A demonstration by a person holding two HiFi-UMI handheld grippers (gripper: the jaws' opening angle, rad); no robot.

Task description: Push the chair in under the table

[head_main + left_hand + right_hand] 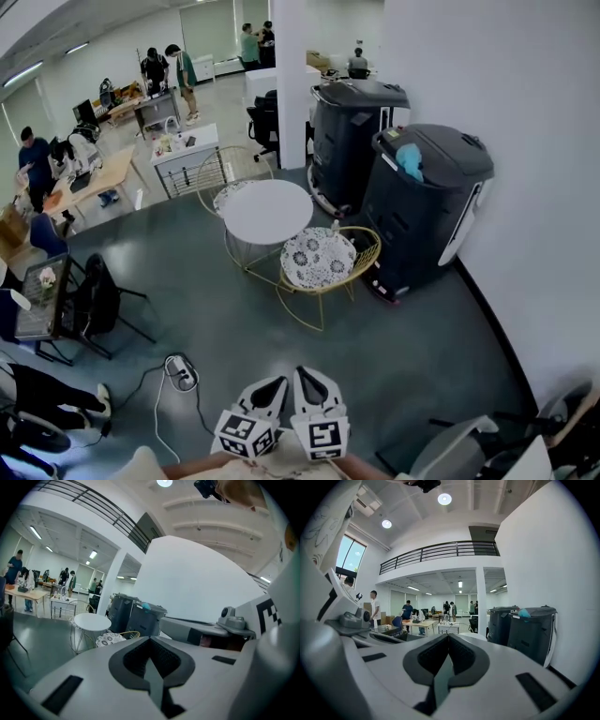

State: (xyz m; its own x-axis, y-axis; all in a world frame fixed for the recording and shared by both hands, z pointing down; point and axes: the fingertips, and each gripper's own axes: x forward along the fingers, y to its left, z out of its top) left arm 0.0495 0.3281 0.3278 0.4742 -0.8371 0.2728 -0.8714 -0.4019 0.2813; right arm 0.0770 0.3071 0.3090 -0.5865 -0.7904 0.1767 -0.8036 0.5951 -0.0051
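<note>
Ahead of left gripper (273,386), right gripper (308,380): chair (319,259), well apart.
Jaws: both together, empty.
Risk: off-centre push skews chair against table (268,212) legs.

head: high, steeply down | gripper views: low, level | shared: table (267,211), dark bins (427,202)

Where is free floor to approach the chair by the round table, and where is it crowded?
The grey floor before the cushioned chair is bare, and so is the round table top. Right of the chair it is tight: a dark machine stands close. A power strip lies left of the left gripper.
</note>
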